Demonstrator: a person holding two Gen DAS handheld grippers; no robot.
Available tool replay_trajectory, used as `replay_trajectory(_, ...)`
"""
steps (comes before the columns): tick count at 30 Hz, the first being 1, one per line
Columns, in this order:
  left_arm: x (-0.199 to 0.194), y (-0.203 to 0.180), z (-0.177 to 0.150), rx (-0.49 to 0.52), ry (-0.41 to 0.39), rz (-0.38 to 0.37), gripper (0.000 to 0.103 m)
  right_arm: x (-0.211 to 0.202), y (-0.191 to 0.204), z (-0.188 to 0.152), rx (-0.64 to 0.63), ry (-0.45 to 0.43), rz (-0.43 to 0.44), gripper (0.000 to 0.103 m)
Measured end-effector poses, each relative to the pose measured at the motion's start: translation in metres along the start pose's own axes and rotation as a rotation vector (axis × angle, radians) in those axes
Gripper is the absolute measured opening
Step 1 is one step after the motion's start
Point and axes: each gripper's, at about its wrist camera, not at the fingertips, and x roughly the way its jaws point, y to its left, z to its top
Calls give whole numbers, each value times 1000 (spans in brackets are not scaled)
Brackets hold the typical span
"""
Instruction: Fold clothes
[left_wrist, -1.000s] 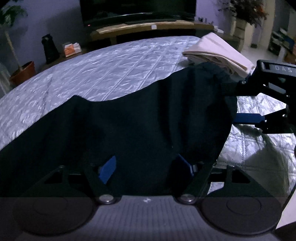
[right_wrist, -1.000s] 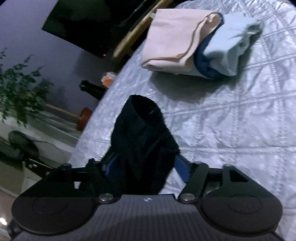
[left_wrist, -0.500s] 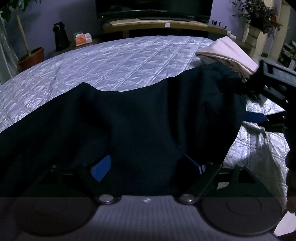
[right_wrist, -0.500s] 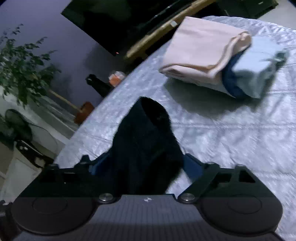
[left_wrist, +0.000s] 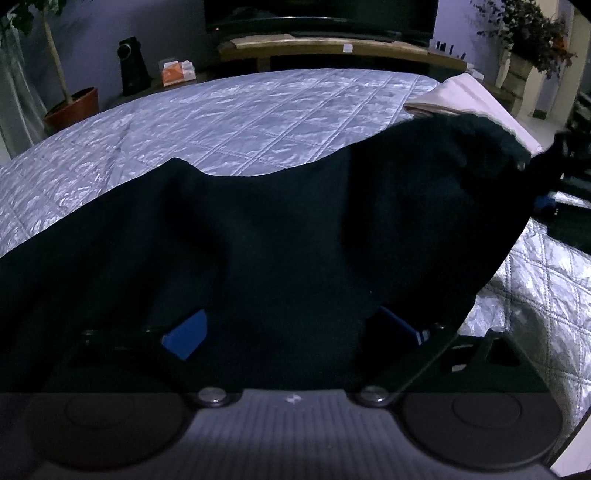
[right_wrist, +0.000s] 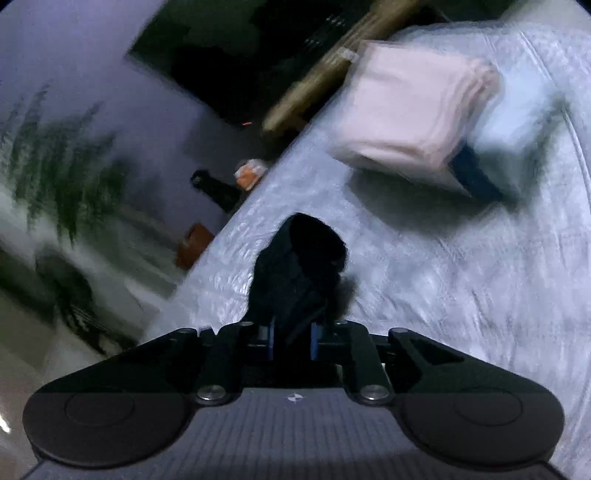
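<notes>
1. The dark garment (left_wrist: 295, 236) hangs lifted over the bed (left_wrist: 258, 110), stretched between the two grippers. The right gripper (right_wrist: 291, 343) has its fingers drawn close together, clamped on a bunched end of the cloth. The left gripper (left_wrist: 291, 328) has cloth draped over and between its fingers, which stand wide apart; whether they pinch any of it cannot be told.
2. If the left gripper only carries the cloth loosely, that end could slide off as the garment is swung, and the fold would land crooked.
3. The right gripper holds a wad, not a flat edge. Laid down that way, the corner could stay crumpled and the layers would not line up.
4. The right wrist view is blurred, which suggests fast motion. A quick sweep near the far right corner of the bed could catch the stack of folded clothes (right_wrist: 413, 110) lying there and knock it askew.
5. Much of the garment sags toward the near edge of the bed; slack could drag and crease the quilted cover or fold under itself.
</notes>
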Motion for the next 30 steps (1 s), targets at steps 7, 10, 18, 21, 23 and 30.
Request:
replay_trajectory(7, 0, 6, 9, -35, 28, -14, 96, 1, 51, 0, -280, 1, 15, 14)
replay_trajectory(10, -6, 17, 12, -90, 27, -49, 81, -2, 70, -5, -366, 2, 20, 14)
replay_trajectory(18, -40, 78, 15, -194, -4, -118, 73, 2, 138, -35, -680, 58, 23, 14)
replay_trajectory(21, -58, 114, 17, -236, -39, -84, 73, 8, 165, -49, -783, 78, 31, 14)
replay_trajectory(23, -67, 142, 16, -289, -52, -55, 74, 16, 181, -63, -851, 102, 28, 14)
replay_trajectory(30, -78, 213, -16, -494, -78, -10, 74, 45, 227, -126, -1048, 192, 59, 14)
